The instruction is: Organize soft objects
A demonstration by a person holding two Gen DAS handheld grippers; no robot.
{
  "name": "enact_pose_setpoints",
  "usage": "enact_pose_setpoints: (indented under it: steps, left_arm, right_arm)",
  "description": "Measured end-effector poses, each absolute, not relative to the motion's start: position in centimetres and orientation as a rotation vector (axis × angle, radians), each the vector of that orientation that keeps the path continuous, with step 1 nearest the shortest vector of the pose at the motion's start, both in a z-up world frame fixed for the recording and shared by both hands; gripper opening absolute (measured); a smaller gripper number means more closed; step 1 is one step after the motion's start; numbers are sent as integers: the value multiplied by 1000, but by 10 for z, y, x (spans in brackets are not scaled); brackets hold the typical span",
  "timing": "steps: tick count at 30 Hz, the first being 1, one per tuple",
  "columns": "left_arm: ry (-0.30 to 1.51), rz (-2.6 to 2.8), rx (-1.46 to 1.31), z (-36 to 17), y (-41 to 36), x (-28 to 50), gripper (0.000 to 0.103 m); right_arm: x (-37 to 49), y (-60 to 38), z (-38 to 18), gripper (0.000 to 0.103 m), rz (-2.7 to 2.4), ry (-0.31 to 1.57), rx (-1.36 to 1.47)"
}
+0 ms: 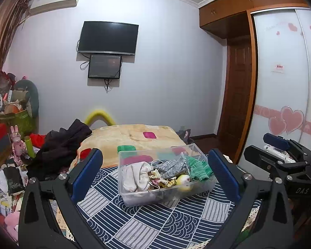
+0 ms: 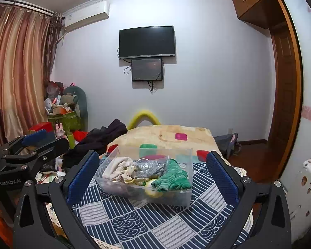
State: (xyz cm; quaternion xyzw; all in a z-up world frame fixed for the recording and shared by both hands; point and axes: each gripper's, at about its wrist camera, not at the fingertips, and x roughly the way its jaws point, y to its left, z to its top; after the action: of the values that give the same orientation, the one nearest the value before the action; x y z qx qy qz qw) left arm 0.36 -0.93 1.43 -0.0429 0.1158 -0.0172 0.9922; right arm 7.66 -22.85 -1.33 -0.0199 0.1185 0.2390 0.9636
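Observation:
A clear plastic box (image 1: 205, 186) (image 2: 184, 197) stands on a navy patterned cloth (image 1: 155, 224) (image 2: 151, 224). It holds soft items: a cream cloth (image 1: 134, 176) (image 2: 117, 167), a grey glittery pouch (image 1: 172, 167) (image 2: 149, 169), a green knit piece (image 1: 199, 169) (image 2: 173, 177) and a small yellow-green plush (image 1: 183, 180) (image 2: 152, 187). My left gripper (image 1: 155, 176) is open and empty, its blue pads either side of the box, short of it. My right gripper (image 2: 152, 178) is open and empty, likewise framing the box. Each gripper shows at the edge of the other's view.
Behind the box lies a beige blanket (image 1: 132, 134) (image 2: 165, 134) with coloured patches. Dark clothes (image 1: 60, 147) (image 2: 99, 139) are heaped to its left. Cluttered toys and a green bin (image 1: 18, 118) stand at far left. A wardrobe (image 1: 280, 83) and door are on the right.

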Motion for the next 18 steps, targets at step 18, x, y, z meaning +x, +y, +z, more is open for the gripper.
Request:
enact_pose_setpoints:
  steps: [18]
  left_arm:
    - [241,-33,-86,14,-10,4,103]
  right_arm:
    - [75,-226,-10,103,487,237,-39]
